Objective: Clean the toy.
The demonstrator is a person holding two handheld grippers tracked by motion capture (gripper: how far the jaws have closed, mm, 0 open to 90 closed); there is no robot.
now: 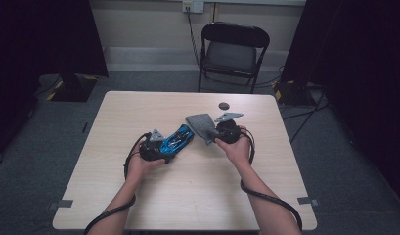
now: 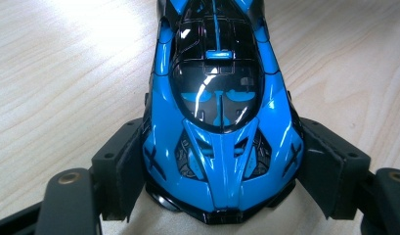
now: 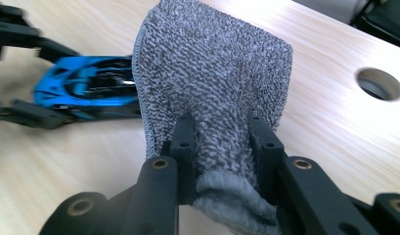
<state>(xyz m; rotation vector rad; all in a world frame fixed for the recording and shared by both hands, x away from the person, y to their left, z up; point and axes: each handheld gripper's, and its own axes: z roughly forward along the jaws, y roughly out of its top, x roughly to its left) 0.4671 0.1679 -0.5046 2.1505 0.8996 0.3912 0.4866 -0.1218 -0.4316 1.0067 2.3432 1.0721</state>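
A glossy blue and black toy car (image 1: 179, 139) lies aslant on the pale wooden table (image 1: 197, 196). My left gripper (image 1: 164, 147) is shut on the car, and in the left gripper view its pads (image 2: 123, 166) press on both flanks of the car (image 2: 217, 112). My right gripper (image 1: 213, 133) is shut on a grey terry cloth (image 1: 200, 125), just right of the car. In the right gripper view the cloth (image 3: 212, 73) stands up from the pinching jaws of my right gripper (image 3: 222, 147). The car (image 3: 85, 88) shows blurred beyond it at the left.
A round cable hole (image 1: 223, 105) is cut in the table behind the right gripper; the hole (image 3: 381, 83) also appears at the right of the right gripper view. A black folding chair (image 1: 233, 49) stands beyond the far edge. Dark curtains flank the room.
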